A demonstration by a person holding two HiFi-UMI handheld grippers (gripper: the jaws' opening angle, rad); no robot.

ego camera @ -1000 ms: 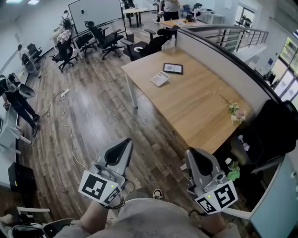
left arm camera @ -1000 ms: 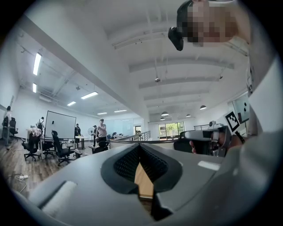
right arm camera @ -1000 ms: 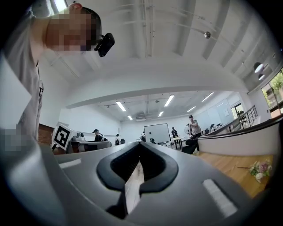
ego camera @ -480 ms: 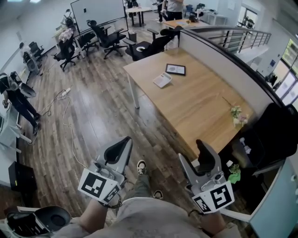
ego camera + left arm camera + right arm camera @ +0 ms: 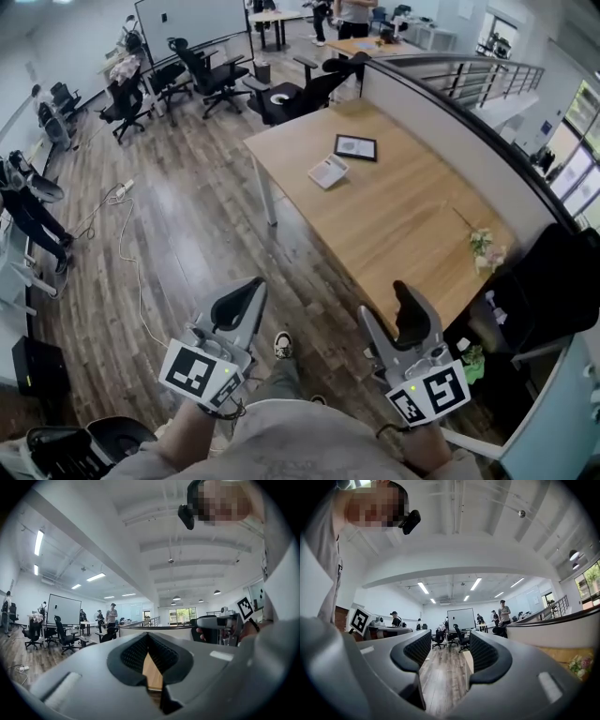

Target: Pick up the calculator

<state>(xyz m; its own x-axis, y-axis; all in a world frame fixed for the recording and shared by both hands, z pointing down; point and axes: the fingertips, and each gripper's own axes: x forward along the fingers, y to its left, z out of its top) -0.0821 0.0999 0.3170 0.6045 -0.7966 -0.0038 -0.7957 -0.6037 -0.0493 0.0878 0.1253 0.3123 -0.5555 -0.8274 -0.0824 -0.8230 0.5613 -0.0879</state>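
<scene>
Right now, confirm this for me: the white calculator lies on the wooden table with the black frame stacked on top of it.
Not right. The black frame is not stacked on the white calculator; it lies beside it, both flat on the wooden table. The head view shows this.

Head view steeply down, gripper views level (table (image 5: 403, 216) shared by all)

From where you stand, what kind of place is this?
Most likely an open-plan office: black swivel chairs stand near a large whiteboard, and a long wooden desk with a partition along its far side holds a calculator.
</scene>
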